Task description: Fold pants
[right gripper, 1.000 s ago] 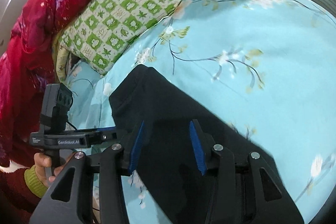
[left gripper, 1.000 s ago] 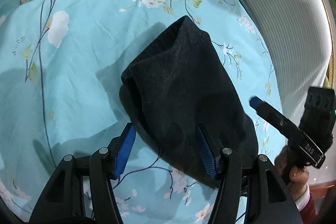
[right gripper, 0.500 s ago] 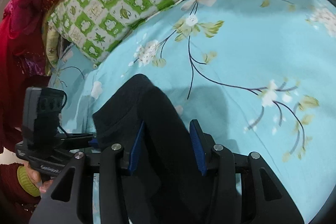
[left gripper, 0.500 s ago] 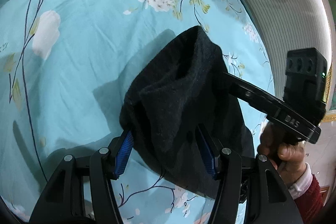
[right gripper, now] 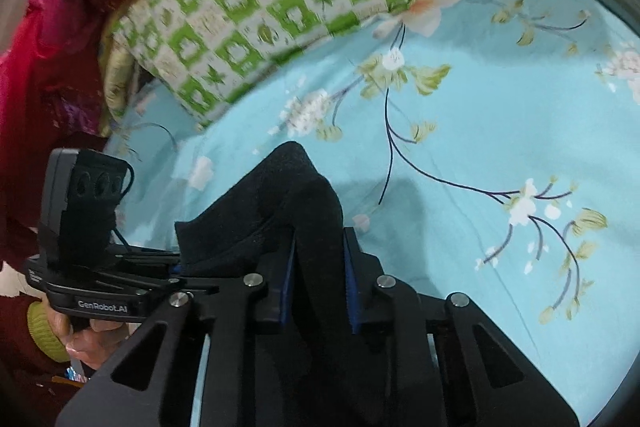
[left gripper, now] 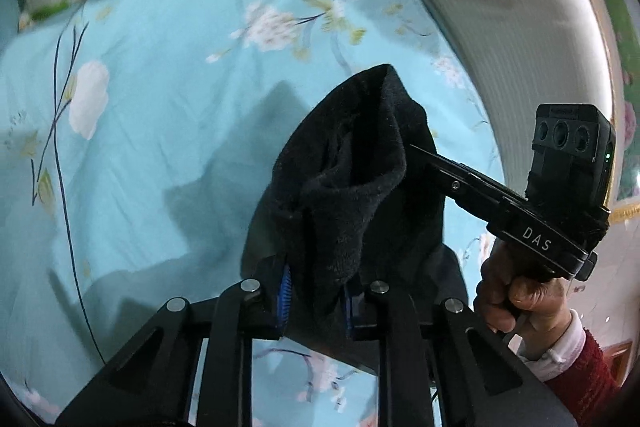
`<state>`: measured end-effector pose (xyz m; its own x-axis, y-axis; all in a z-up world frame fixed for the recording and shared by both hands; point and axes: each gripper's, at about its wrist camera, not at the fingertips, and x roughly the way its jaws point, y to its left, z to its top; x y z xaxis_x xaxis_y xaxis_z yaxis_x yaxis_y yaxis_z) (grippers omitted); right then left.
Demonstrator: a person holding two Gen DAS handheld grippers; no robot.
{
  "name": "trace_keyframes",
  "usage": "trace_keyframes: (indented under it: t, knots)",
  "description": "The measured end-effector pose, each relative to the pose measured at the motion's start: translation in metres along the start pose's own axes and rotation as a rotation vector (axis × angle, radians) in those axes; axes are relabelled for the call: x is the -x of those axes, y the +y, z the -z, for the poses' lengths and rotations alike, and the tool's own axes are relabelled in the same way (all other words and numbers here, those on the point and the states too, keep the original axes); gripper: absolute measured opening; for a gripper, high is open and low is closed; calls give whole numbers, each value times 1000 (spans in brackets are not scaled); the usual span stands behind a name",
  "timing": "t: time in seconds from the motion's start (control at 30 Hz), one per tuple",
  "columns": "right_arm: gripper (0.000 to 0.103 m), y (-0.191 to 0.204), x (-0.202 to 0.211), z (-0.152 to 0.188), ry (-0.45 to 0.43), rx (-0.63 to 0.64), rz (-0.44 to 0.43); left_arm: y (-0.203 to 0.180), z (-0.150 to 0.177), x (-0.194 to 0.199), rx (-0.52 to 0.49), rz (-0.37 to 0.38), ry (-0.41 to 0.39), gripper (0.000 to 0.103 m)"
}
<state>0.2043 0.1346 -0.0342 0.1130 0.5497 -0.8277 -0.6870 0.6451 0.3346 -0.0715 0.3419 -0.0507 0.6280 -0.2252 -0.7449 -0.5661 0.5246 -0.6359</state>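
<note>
The black pants point(left gripper: 352, 179) are bunched and lifted off the light blue floral bedsheet point(left gripper: 160, 99). My left gripper point(left gripper: 316, 291) is shut on a thick fold of the pants at the near edge. My right gripper point(right gripper: 318, 279) is shut on another fold of the pants point(right gripper: 296, 203). In the left wrist view the right gripper's body point(left gripper: 520, 219) reaches in from the right, its tips hidden in the cloth. In the right wrist view the left gripper's body point(right gripper: 100, 267) sits at the left, its tips hidden behind the pants.
A green and white checked pillow point(right gripper: 256, 11) lies at the head of the bed, with a red quilt point(right gripper: 52, 27) to its left. A striped beige bolster point(left gripper: 500, 27) runs along the bed's far side. The sheet point(right gripper: 500, 131) spreads wide around the pants.
Both grippers have closed on the pants and lifted them. The cloth lay flat on the sheet a second ago and now stands bunched between the two grippers, which have drawn closer together.
</note>
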Motion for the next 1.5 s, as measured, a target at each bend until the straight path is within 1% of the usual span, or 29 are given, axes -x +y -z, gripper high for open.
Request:
trace_keyframes:
  t: [0.13, 0.2, 0.27, 0.43, 0.57, 0.67, 0.83, 0.97, 1.17, 1.5]
  knots:
    - [21, 4, 37, 9, -81, -17, -34, -32, 4, 14, -52, 21, -31, 18]
    - [21, 4, 56, 15, -120, -30, -53, -55, 8, 21, -87, 45, -45, 18]
    - [21, 2, 77, 24, -161, -51, -67, -68, 12, 24, -111, 62, -51, 18]
    - [20, 2, 128, 54, -245, -81, -54, -127, 30, 26, -215, 96, -56, 18]
    - [20, -4, 164, 85, -311, -116, -41, -168, 53, 26, -295, 125, -36, 18]
    - [19, -16, 188, 111, -358, -151, -36, -199, 73, 18, -361, 135, -11, 18]
    - [18, -33, 219, 155, -424, -216, -18, -235, 103, 5, -442, 145, 34, 18]
    - [18, -44, 236, 188, -463, -266, -3, -256, 124, -13, -494, 137, 72, 18]
    - [18, -60, 242, 237, -511, -355, -1, -276, 164, -41, -595, 85, 132, 18]
    - [18, -76, 251, 288, -572, -436, 1, -297, 210, -70, -733, 18, 166, 18]
